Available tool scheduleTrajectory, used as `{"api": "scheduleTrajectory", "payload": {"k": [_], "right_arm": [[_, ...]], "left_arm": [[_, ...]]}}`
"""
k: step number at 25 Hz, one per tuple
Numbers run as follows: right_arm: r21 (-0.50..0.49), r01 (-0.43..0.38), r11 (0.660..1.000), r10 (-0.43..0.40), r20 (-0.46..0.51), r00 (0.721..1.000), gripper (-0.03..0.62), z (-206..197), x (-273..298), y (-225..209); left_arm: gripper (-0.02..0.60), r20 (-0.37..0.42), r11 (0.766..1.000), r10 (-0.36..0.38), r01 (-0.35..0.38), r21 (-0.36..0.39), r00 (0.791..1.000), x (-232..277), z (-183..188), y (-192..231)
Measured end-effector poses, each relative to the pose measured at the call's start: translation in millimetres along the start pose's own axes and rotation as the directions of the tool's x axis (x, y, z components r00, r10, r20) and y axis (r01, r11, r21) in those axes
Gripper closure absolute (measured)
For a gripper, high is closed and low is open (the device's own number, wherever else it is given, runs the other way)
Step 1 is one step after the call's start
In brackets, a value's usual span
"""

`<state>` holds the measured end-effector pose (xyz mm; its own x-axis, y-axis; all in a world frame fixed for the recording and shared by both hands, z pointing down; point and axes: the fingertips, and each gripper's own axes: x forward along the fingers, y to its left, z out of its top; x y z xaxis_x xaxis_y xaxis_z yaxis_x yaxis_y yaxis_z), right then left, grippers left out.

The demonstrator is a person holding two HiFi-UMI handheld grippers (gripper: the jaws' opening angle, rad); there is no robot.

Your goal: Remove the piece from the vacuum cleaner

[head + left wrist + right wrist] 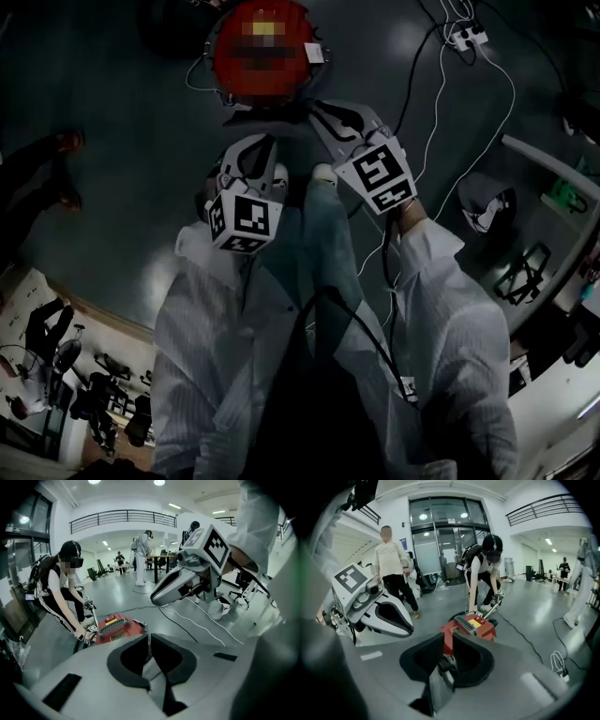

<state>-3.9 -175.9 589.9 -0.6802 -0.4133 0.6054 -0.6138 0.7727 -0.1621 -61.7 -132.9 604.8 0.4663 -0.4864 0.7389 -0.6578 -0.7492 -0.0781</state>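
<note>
Evidently neither tool has reached the job yet. The vacuum [485,630] stands on the floor [534,606] ahead of both grippers and well apart from them, with a second person [483,569] bent over its far side.

The left gripper [149,637] has its jaws pressed together with nothing between them. The right gripper [447,639] shows a narrow gap between its tips. Only the red body shows through it, far behind, so it holds nothing.

The vacuum is a squat red canister with a smooth, glossy shell that looks like hard plastic. A black ribbed grille [464,623] runs across its top beside a yellow label [474,622]. A dark cable [525,641] trails away from it over the grey, faintly shiny floor.

Which piece is to come off cannot be told from here. It is probably stiff and light, clipped or pushed into a much heavier body. The glossy curves would likely slip under the pads, so a ribbed edge or a raised lip looks the better hold. One gripper would likely steady the shell while the other pulls.
</note>
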Motion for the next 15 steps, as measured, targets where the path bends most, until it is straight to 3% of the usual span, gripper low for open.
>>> {"api": "scheduleTrajectory", "payload": {"k": [3,4,8,12,15], "right_arm": [[0.021,-0.096,0.995,0.097,-0.1,0.99,0.546,-52.5,54.1,-4.6],[0.046,-0.127,0.991,0.132,-0.122,0.984,0.521,-67.1,68.4,-5.4],[0.057,-0.211,0.976,0.218,-0.187,0.958,0.503,-105.9,107.4,-7.0],[0.035,-0.272,0.962,0.272,-0.221,0.937,0.469,-119.9,131.9,-6.1],[0.019,-0.312,0.95,0.307,-0.232,0.923,0.464,-123.3,136.7,-6.5]], "left_arm": [[0.566,-0.047,0.998,-0.05,0.052,0.034,0.998,46.3,-41.1,-4.4],[0.518,-0.062,0.996,-0.061,0.064,0.054,0.996,58.6,-52.8,-5.7],[0.459,-0.122,0.978,-0.057,0.08,0.193,0.991,98.3,-90.2,-4.5],[0.45,-0.208,0.911,-0.067,0.145,0.386,0.976,125.0,-114.0,-7.4],[0.449,-0.256,0.868,-0.081,0.195,0.456,0.963,132.7,-122.6,-14.6]]}}
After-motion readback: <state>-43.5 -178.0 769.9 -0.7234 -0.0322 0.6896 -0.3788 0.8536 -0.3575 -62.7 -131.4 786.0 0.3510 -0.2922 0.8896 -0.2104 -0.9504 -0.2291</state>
